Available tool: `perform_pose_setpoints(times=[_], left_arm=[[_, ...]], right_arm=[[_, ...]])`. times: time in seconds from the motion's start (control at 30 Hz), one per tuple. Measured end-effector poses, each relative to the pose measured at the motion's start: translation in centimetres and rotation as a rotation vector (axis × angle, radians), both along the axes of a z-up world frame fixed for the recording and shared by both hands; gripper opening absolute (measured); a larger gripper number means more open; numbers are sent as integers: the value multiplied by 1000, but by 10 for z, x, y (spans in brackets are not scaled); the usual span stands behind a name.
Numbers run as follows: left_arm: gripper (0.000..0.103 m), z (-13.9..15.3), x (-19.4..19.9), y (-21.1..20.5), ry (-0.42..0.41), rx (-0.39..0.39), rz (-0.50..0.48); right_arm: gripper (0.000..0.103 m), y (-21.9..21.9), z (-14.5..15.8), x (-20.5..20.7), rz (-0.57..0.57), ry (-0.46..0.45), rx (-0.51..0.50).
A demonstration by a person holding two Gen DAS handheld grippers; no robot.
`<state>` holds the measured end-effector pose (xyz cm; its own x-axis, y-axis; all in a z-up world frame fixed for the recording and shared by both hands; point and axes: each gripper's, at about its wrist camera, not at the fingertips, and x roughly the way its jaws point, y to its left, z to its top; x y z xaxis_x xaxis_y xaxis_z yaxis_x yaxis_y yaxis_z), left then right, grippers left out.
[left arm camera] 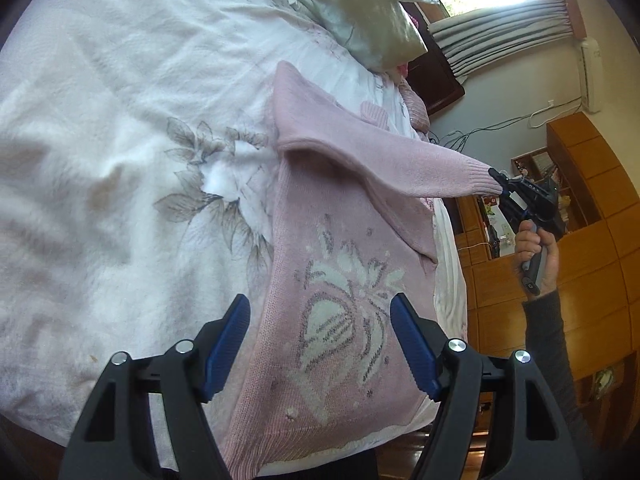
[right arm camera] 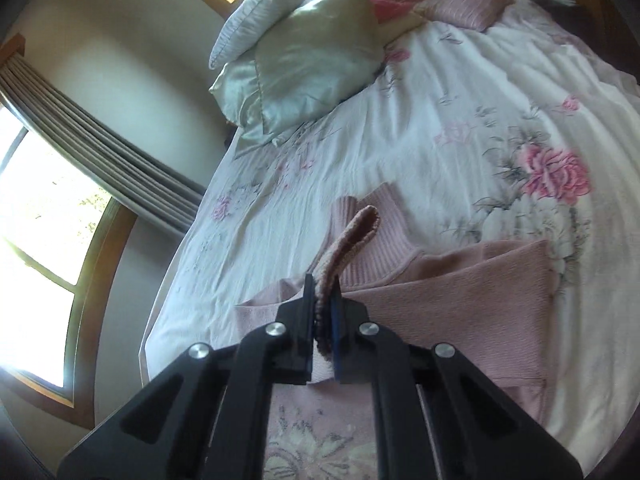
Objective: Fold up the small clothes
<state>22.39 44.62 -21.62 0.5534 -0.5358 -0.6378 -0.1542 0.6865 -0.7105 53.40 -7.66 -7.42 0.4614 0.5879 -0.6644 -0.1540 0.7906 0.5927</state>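
Observation:
A small pink knit sweater (left arm camera: pixel 344 280) with a white flower pattern lies flat on the floral bed cover (left arm camera: pixel 120 120). My left gripper (left arm camera: pixel 320 316) hovers open above its lower front, blue pads on either side of the pattern. One sleeve (left arm camera: pixel 420 168) is lifted off the bed and stretched sideways. My right gripper (left arm camera: pixel 498 180) is shut on that sleeve's ribbed cuff. In the right wrist view the cuff (right arm camera: pixel 348 248) sticks up between the closed fingers of the right gripper (right arm camera: pixel 323 292), with the sweater's collar (right arm camera: pixel 384 236) and other folded sleeve (right arm camera: pixel 480 304) beyond.
Satin pillows (right arm camera: pixel 304 68) and a pink cushion (right arm camera: pixel 464 8) sit at the head of the bed. Curtained windows (right arm camera: pixel 44 208) line the wall beside it. Wooden cabinets (left arm camera: pixel 580 220) stand past the bed edge, where a person's hand and dark sleeve (left arm camera: pixel 548 320) hold the right gripper.

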Motion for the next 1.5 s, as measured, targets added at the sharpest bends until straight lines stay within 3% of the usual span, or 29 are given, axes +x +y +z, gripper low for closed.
perform_pose_setpoints(times=[0.37,0.7,0.77,0.83,0.97,1.07,1.17,1.27,1.37,1.43,1.5], left_arm=[[73,-1,3,-11,22,19,-10],[73,-13,19,-34,47,26,-59],[73,-11,25,-37,47,32,-70],[73,-6,34,-40,39,40,-82],[73,16,69,-49,-18,60,-128],[76,32,111,-55,-87,71,-141],[76,30,163,-62,-94,26,-150],[77,14,209,-74,-71,70,-181],[76,-26,241,-67,20,132,-171],[76,-54,250,-56,70,86,-179],[76,-58,247,-51,55,61,-192]], right_arm=[[5,-96,-80,-2,-142,109,-9],[5,-113,-143,-4,-137,199,16],[12,-113,-153,-4,-126,231,2],[31,-124,-156,-8,-159,233,-12],[31,-157,-137,-23,-223,162,59],[31,-151,-125,-29,-164,120,81],[31,-137,-133,-26,-114,142,88],[31,-132,-152,-20,-84,171,136],[28,-138,-176,-15,-93,215,158],[28,-144,-189,-11,-95,245,159],[28,-147,-191,-9,-82,243,149]])
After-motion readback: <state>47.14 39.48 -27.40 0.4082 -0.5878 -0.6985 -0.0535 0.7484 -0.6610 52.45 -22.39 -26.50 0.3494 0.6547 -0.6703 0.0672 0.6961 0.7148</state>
